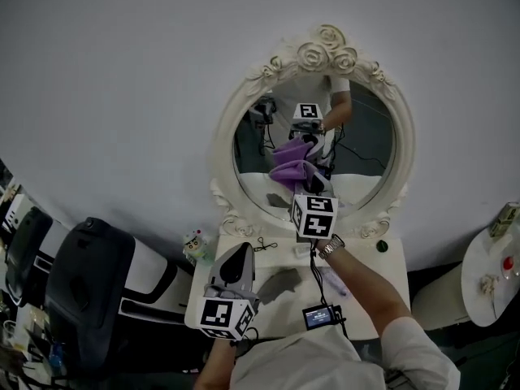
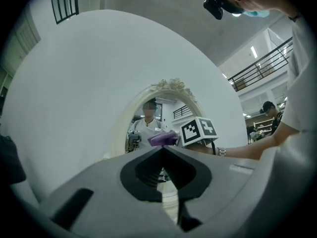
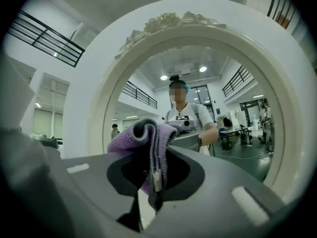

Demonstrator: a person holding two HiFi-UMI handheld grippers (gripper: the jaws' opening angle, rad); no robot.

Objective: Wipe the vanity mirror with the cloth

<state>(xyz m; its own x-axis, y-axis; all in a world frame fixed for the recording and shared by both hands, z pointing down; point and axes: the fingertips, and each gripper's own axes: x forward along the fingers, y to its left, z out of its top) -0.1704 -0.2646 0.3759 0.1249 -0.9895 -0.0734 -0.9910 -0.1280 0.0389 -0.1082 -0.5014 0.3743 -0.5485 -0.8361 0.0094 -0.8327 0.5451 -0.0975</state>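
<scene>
An oval vanity mirror (image 1: 370, 149) in a cream frame carved with roses (image 1: 325, 54) stands at the back of a small white dresser (image 1: 390, 275). My right gripper (image 1: 302, 179) is raised to the lower middle of the glass, shut on a folded purple cloth (image 1: 291, 171) that lies against the mirror; its reflection shows just above. In the right gripper view the cloth (image 3: 143, 135) bulges out of the closed jaws in front of the mirror frame (image 3: 89, 98). My left gripper (image 1: 240, 254) hangs low over the dresser's left side, shut and empty. From the left gripper view the mirror (image 2: 171, 90) and cloth (image 2: 161, 139) sit ahead.
A small figurine (image 1: 193, 246) stands at the dresser's left edge, a dark green knob (image 1: 382, 245) at its right. A small screen device (image 1: 322, 316) with a cable lies near the front. A black chair (image 1: 85, 279) is at the left, a round white side table (image 1: 491, 279) at the right.
</scene>
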